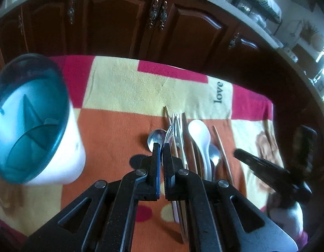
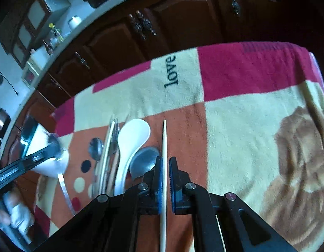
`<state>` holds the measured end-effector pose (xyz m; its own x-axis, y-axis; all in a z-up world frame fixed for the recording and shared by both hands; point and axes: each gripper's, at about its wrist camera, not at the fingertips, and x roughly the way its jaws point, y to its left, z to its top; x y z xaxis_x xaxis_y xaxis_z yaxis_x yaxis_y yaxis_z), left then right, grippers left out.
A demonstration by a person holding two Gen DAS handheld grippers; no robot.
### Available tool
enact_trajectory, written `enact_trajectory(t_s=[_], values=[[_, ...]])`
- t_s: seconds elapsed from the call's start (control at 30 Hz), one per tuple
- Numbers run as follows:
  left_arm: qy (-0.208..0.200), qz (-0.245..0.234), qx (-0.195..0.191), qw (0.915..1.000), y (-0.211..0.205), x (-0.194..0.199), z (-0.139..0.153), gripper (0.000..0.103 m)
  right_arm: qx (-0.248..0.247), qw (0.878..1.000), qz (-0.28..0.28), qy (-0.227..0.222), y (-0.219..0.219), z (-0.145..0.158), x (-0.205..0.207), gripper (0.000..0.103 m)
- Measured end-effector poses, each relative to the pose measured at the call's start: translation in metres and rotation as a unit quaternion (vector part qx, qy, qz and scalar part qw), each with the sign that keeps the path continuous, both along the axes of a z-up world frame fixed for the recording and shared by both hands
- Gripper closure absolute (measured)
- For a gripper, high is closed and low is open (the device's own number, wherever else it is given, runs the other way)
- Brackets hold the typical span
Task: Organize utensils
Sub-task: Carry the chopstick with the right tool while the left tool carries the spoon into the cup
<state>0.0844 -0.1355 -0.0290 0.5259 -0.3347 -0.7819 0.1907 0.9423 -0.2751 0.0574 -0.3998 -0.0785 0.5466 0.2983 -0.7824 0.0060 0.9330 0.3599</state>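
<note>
On the table (image 1: 124, 88), spread with a chequered fleece blanket (image 2: 235, 115), the utensils lie side by side in a row, lengthwise toward the dark wooden cabinets (image 1: 120, 21) behind. In the left wrist view, from left to right: a small steel spoon (image 1: 156, 138), a steel fork (image 1: 176, 124) among wooden chopsticks (image 1: 184, 126), a white plastic ladle spoon (image 1: 199, 133), a second steel spoon (image 1: 214, 154) just beside it, and a lone wooden chopstick (image 1: 219, 142). A blue-rimmed white plastic cup (image 1: 32, 117) stands well apart to the left of the row. In the right wrist view, a pale chopstick (image 2: 164, 142) runs between the fingers of the right hand-held gripper (image 2: 165, 163), right of the large steel spoon (image 2: 144, 159).
</note>
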Motion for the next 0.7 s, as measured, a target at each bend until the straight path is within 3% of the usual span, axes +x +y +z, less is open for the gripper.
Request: enact_trajectory(t_s=[0.07,0.1,0.13,0.2,0.27,0.3,0.47,0.7], values=[[0.0,0.001,-0.004,1.0,0.007,-0.006,0.004,0.102,-0.011,1.0,0.006,0.013,0.005,-0.005,0.01,0.087],[-0.001,0.001,-0.004,1.0,0.006,-0.008,0.005,0.102,-0.025,0.999,0.013,0.017,0.011,-0.008,0.017,0.074],[-0.001,0.001,-0.004,1.0,0.008,-0.011,0.006,0.102,-0.038,0.999,0.018,0.024,0.015,-0.011,0.023,0.067],[-0.004,0.001,-0.004,1.0,0.009,-0.016,0.008,0.102,-0.06,0.998,0.023,0.026,0.021,-0.017,0.032,0.067],[-0.007,-0.003,-0.004,1.0,0.01,-0.021,0.012,0.102,-0.074,0.996,0.028,0.03,0.025,-0.017,0.04,0.083],[-0.008,-0.004,-0.006,0.9999,0.011,-0.023,0.013,0.102,-0.077,0.996,0.029,0.039,0.025,-0.017,0.042,0.097],[-0.014,-0.01,-0.022,0.9996,0.021,-0.031,0.024,0.102,-0.053,0.998,0.028,0.029,0.015,-0.003,0.024,0.097],[-0.029,-0.019,-0.042,0.9985,0.037,-0.048,0.044,0.102,0.008,0.998,0.015,-0.057,0.001,0.067,-0.041,0.098]])
